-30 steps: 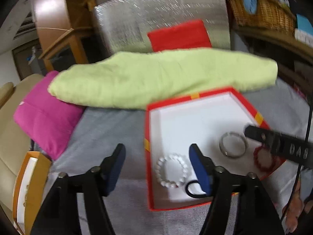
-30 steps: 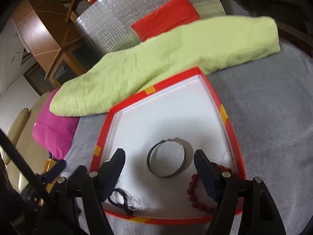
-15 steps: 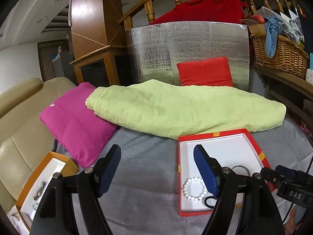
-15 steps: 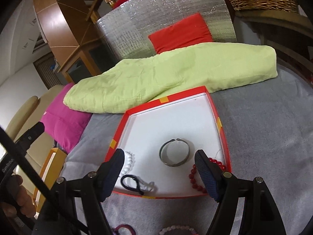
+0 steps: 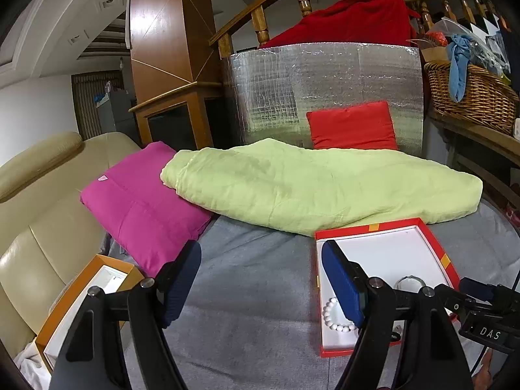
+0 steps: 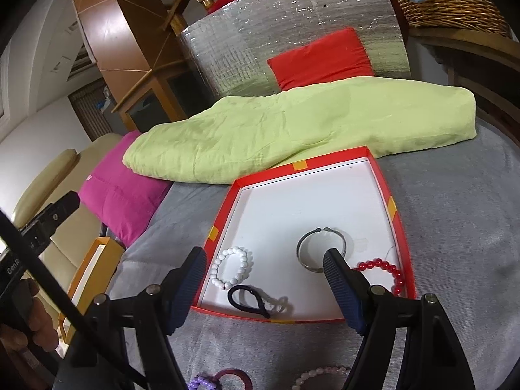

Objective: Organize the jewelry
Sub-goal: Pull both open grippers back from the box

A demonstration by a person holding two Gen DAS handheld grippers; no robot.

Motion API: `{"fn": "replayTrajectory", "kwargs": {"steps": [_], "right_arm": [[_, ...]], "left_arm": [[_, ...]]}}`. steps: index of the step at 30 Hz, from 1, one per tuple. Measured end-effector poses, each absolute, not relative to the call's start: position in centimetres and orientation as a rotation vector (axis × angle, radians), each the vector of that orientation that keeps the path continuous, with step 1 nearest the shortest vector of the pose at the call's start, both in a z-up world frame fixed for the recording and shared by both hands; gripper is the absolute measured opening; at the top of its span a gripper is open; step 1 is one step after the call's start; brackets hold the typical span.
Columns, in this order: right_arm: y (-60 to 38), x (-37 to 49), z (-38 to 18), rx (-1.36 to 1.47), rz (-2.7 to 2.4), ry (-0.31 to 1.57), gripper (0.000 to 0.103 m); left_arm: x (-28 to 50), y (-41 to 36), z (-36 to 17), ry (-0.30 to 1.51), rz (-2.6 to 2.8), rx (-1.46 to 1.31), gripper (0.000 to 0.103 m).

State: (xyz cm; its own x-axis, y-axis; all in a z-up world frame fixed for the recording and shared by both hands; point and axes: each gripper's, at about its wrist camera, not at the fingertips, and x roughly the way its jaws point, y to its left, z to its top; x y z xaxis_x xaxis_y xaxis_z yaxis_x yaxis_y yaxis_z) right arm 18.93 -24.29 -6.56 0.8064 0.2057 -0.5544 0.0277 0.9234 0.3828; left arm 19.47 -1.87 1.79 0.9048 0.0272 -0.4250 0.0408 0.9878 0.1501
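Two empty pairs of tongs hang above a red jewelry box on a grey cloth-covered surface.

The left tongs [image 5: 260, 271] and right tongs [image 6: 265, 274] both gape wide, gripping nothing. In the right view, the red box [image 6: 395, 208] holds a white bead bracelet [image 6: 231, 268] at 9 o'clock, a black hair tie [image 6: 247, 300] at 7, a metal bangle [image 6: 320, 248] centre-right and a red bead bracelet [image 6: 385, 271] at 4. A green blanket [image 6: 292, 123] lies behind at 12.
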Motion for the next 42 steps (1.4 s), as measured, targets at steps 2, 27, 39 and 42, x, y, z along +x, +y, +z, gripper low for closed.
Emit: {"fn": "replayTrajectory", "kwargs": {"steps": [2, 27, 39, 42], "right_arm": [[-24.2, 18.9, -6.6, 0.387, 0.098, 0.629, 0.077], [-25.9, 14.8, -6.3, 0.351, 0.072, 0.630, 0.077], [-28.9, 8.9, -8.6, 0.407, 0.031, 0.697, 0.077], [-29.1, 8.0, -9.2, 0.418, 0.021, 0.718, 0.077]], "left_arm": [[19.4, -1.8, 1.8, 0.439, -0.005, 0.157, 0.077], [17.8, -2.8, -2.0, 0.547, -0.063, 0.225, 0.077], [13.9, -2.4, -7.4, 0.712, -0.124, 0.233, 0.077], [12.6, -3.1, -8.2, 0.724, -0.133, 0.248, 0.077]]}}
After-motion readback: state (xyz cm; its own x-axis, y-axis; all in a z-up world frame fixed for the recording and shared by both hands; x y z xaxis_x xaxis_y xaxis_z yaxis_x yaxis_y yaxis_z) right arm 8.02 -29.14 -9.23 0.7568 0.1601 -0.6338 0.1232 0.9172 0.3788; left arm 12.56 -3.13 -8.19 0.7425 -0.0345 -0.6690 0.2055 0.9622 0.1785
